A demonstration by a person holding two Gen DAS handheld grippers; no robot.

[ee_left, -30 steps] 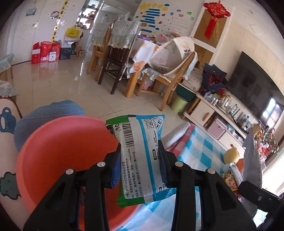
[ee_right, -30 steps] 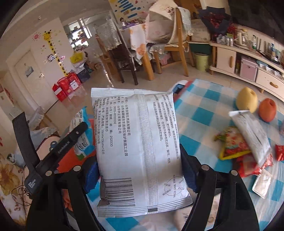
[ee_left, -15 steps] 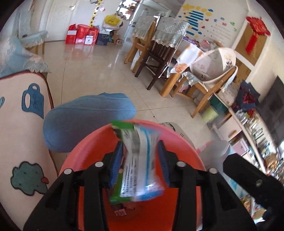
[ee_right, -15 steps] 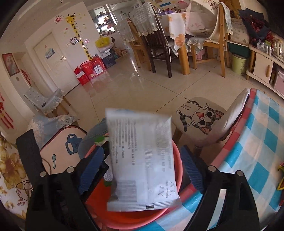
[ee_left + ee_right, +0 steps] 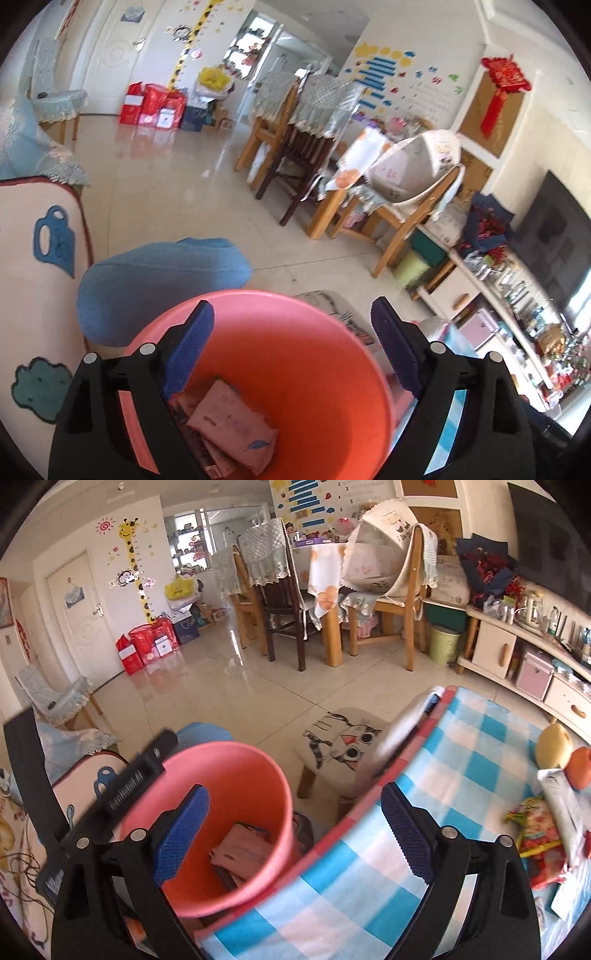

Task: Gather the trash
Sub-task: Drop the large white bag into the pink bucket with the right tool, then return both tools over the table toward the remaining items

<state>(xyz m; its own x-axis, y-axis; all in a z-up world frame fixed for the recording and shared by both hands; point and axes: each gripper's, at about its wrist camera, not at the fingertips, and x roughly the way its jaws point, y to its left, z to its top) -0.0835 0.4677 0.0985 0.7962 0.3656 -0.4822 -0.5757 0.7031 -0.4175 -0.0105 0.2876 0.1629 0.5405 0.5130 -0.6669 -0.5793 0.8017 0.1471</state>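
Left tool (image 5: 291,325) hangs right over the mouth of the orange bin (image 5: 332,354), and its jaws are opening, wide apart, nothing between the blue pads. Down in the bin, at six o'clock in the left wrist view, lie the dropped wrappers (image 5: 232,417) (they read pinkish under the bin's colour), heaped on the bottom.

Right tool (image 5: 295,827) is released too, jaws spread wide and empty. From its camera the bin (image 5: 236,775) sits at seven o'clock, standing on the floor just beside the edge of the counter with the blue-and-white checked cloth (image 5: 461,753). A wrapper (image 5: 240,849) shows on the bin's floor here as well. The left tool's black body (image 5: 122,797) crosses the bin's rim at nine o'clock.

More trash waits on the counter: at three o'clock in the right wrist view a silver packet (image 5: 561,805) lies against a colourful snack bag (image 5: 535,834), with a yellow fruit (image 5: 554,746) and an orange fruit (image 5: 581,768) just beyond them, touching each other.

Off the counter's corner, at twelve o'clock from the right tool, stands a small stool with a cat cushion (image 5: 343,746). A blue cushion (image 5: 159,280) rests behind the bin at ten o'clock in the left view.
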